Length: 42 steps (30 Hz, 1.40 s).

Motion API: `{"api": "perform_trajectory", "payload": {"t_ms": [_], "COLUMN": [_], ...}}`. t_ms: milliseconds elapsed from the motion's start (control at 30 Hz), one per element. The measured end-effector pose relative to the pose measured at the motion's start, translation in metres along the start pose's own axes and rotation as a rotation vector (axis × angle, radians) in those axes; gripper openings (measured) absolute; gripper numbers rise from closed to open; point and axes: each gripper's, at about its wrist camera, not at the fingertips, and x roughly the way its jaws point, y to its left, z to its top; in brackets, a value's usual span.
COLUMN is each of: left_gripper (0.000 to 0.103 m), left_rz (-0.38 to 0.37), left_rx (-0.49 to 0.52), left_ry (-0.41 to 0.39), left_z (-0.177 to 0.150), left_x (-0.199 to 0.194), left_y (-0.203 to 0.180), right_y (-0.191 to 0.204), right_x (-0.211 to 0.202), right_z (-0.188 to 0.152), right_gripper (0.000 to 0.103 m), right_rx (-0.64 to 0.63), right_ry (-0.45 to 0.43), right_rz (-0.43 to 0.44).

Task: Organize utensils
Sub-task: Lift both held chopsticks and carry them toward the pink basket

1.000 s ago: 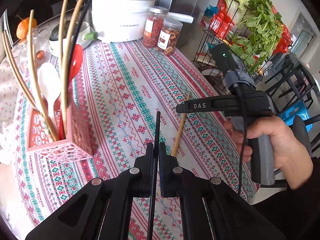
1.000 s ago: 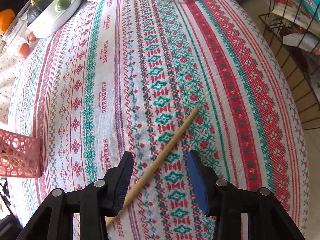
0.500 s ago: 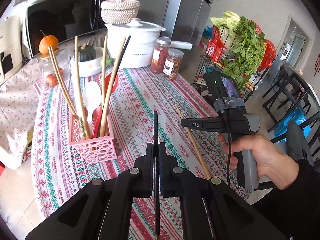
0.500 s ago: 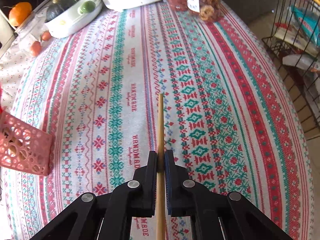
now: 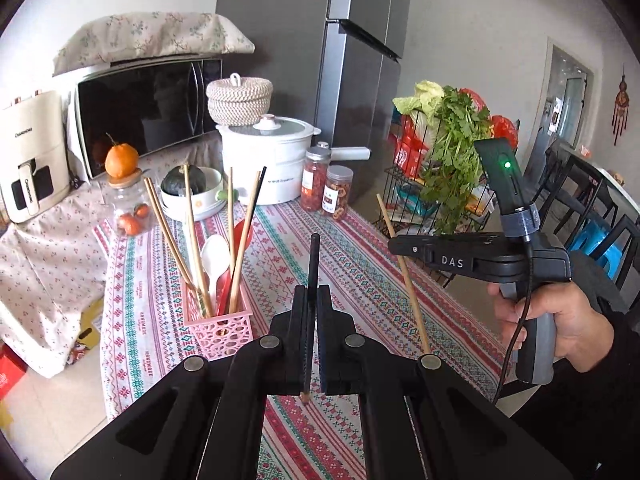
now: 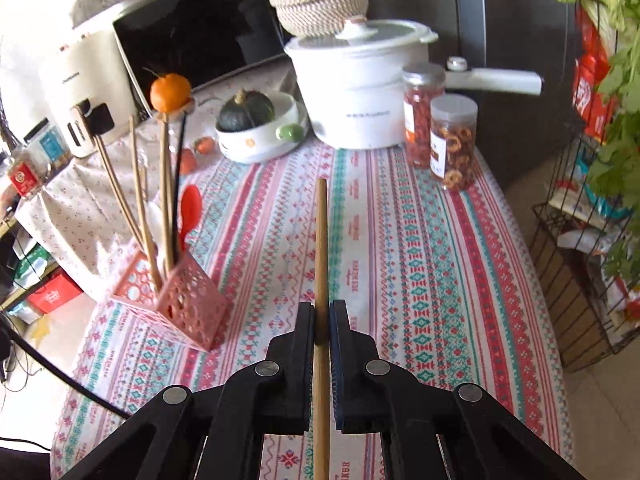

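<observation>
Now both tools carry a chopstick above the worktop [image 6: 440, 280], pink basket [image 6: 192, 312] to the left

Left tool [image 5: 311, 316] clamped on black chopstick [image 5: 313, 264], right tool [image 6: 321, 320] clamped on wooden chopstick [image 6: 321, 240]; both thin, stiff, light, likely slippery and prone to pivot, so mid-shaft grip looks best

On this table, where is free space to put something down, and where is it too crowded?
The striped tablecloth is bare between the pink basket and the wire rack, up to the two jars. The far end is crowded: white pot, squash bowl, jars. The basket bristles with upright chopsticks and spoons.
</observation>
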Motion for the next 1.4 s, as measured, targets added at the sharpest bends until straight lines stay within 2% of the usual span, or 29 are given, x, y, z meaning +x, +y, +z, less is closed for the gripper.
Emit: {"api": "perform_trajectory", "payload": {"t_ms": [200, 300, 533, 633, 667, 700, 800, 933, 1000, 1033, 1067, 1133, 1267, 1400], "left_gripper": [0.003, 0.003, 0.0, 0.0, 0.0, 0.0, 0.0, 0.001, 0.007, 0.013, 0.022, 0.032, 0.034, 0.034], "left_rz": [0.004, 0.031, 0.13, 0.135, 0.158, 0.168, 0.117, 0.015, -0.041, -0.05, -0.051, -0.05, -0.047, -0.033], "left_rx": [-0.018, -0.033, -0.078, -0.093, -0.087, -0.073, -0.102, -0.145, -0.118, -0.1, -0.081, -0.031, 0.035, 0.068], "left_ry": [-0.094, -0.165, -0.273, -0.305, -0.29, -0.239, -0.059, 0.131, 0.235, 0.273, 0.304, 0.368, 0.478, 0.536], "left_z": [0.016, 0.026, 0.048, 0.056, 0.058, 0.06, 0.055, 0.026, 0.006, -0.005, -0.015, -0.034, -0.067, -0.085], "left_x": [-0.027, -0.042, -0.056, -0.059, -0.056, -0.048, -0.018, 0.018, 0.035, 0.043, 0.051, 0.067, 0.105, 0.139], "left_y": [0.006, 0.015, 0.044, 0.049, 0.051, 0.052, 0.069, 0.089, 0.09, 0.089, 0.086, 0.079, 0.068, 0.065], "right_y": [0.024, 0.034, 0.059, 0.07, 0.073, 0.074, 0.077, 0.074, 0.07, 0.068, 0.065, 0.061, 0.055, 0.05], "right_x": [-0.033, -0.042, -0.046, -0.043, -0.041, -0.038, -0.033, -0.025, -0.02, -0.017, -0.015, -0.01, -0.002, -0.001], "right_z": [0.016, 0.022, 0.037, 0.043, 0.046, 0.047, 0.049, 0.045, 0.042, 0.04, 0.038, 0.033, 0.022, 0.015], "right_gripper": [0.006, 0.006, 0.006, 0.006, 0.006, 0.006, 0.006, 0.006, 0.006, 0.006, 0.006, 0.006, 0.006, 0.006], "right_rx": [-0.068, -0.085, -0.092, -0.091, -0.089, -0.082, -0.075, -0.081, -0.082, -0.083, -0.084, -0.084, -0.081, -0.085], "right_ry": [-0.154, -0.208, -0.285, -0.309, -0.308, -0.302, -0.285, -0.25, -0.218, -0.199, -0.18, -0.141, -0.088, -0.077], "right_rz": [0.033, 0.058, 0.128, 0.153, 0.157, 0.163, 0.18, 0.17, 0.163, 0.16, 0.157, 0.151, 0.145, 0.14]}}
